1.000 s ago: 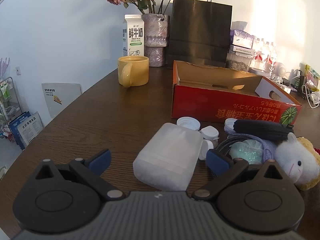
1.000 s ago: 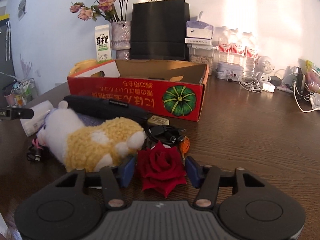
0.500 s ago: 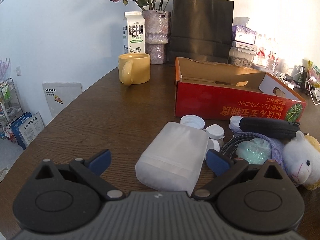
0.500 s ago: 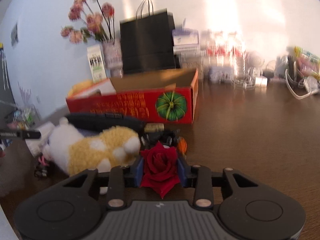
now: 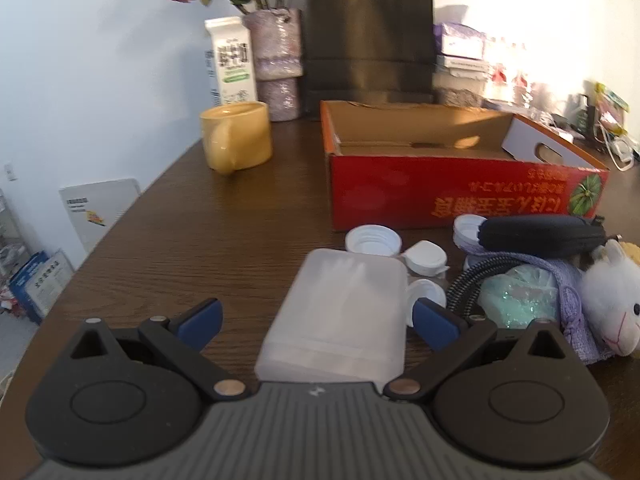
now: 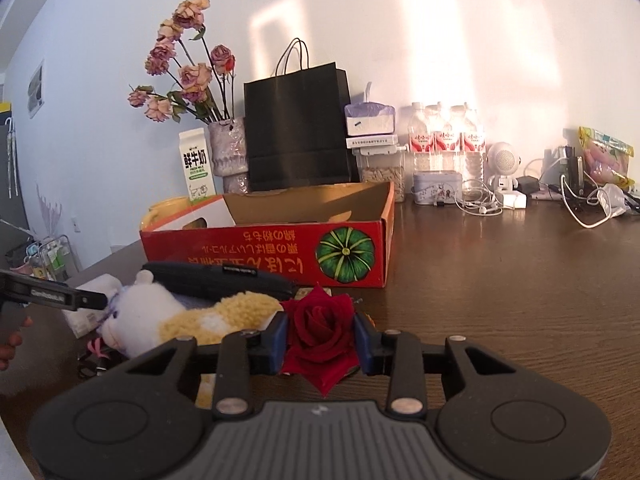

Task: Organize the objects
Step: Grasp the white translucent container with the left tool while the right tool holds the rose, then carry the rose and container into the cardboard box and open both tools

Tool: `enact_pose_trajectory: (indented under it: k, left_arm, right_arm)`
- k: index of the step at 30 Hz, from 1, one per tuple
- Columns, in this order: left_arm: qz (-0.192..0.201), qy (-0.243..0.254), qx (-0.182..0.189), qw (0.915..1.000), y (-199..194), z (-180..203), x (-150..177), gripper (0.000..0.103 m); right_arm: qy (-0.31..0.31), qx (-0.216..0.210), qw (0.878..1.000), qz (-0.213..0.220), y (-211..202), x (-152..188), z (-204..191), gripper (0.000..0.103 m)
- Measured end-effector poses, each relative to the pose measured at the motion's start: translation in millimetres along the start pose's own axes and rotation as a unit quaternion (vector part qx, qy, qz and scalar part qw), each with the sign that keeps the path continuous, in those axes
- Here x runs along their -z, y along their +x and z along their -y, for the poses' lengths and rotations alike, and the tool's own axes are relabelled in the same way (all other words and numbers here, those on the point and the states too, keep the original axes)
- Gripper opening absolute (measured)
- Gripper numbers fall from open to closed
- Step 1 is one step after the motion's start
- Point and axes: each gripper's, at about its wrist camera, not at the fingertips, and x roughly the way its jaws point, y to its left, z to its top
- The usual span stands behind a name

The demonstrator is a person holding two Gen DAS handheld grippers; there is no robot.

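Note:
A translucent white plastic container [image 5: 344, 308] lies on the brown table between the fingers of my left gripper [image 5: 318, 320], which stands open; the right pad is close to its side, the left pad well apart. My right gripper [image 6: 321, 340] is shut on a red rose [image 6: 320, 320], held just above the table. An open red cardboard box [image 5: 440, 196] [image 6: 260, 248] stands behind, its inside looking bare. A white and yellow plush lamb [image 6: 192, 316] [image 5: 612, 300] lies left of the rose.
White caps [image 5: 372, 242], a black pouch [image 5: 540, 236], a braided cable and a lilac bag lie in front of the box. A yellow mug [image 5: 236, 140], milk carton [image 5: 232, 64], vase and black paper bag [image 6: 296, 128] stand behind. Bottles and cables [image 6: 480, 200] line the back right.
The right jaws closed on the red rose and raised it a little off the table. The left gripper crept closer over the white container, still open.

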Motion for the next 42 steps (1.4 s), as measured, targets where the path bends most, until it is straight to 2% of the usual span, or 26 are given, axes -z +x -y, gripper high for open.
enact_pose_trajectory:
  k: [4,8,9,14,21,26,35,42]
  left_arm:
    - [-0.010,-0.004,0.011,0.9999,10,1,0,0.097]
    - [-0.014,-0.028,0.036,0.9989,16,-4,3,0.069]
    - [-0.010,-0.031,0.035,0.9989,16,-5,4,0.066]
    - [0.001,-0.050,0.043,0.9978,11,-10,8,0.066]
    - [0.045,-0.067,0.034,0.9962,-6,-16,-1,0.066]
    - [0.073,-0.066,0.044,0.9942,-14,-12,-14,0.065]
    - [0.085,-0.070,0.045,0.9929,-17,-12,-22,0.065]
    - [0.119,-0.064,0.054,0.9893,-23,-8,-47,0.065]
  right_arm:
    - [-0.001,0.002,1.000,0.003,-2,-3,-2,0.033]
    - [-0.006,0.002,1.000,0.005,-3,-6,-6,0.033]
    - [-0.008,0.001,1.000,0.005,-3,-6,-8,0.033]
    - [-0.015,-0.002,1.000,0.008,-2,-10,-15,0.033]
    - [-0.025,-0.008,1.000,0.017,4,-21,-24,0.033]
    - [-0.031,-0.012,0.999,0.032,13,-37,-31,0.033]
    - [-0.036,-0.025,0.998,0.045,26,-52,-39,0.033]
    - [-0.043,-0.026,0.997,0.050,37,-62,-41,0.033]
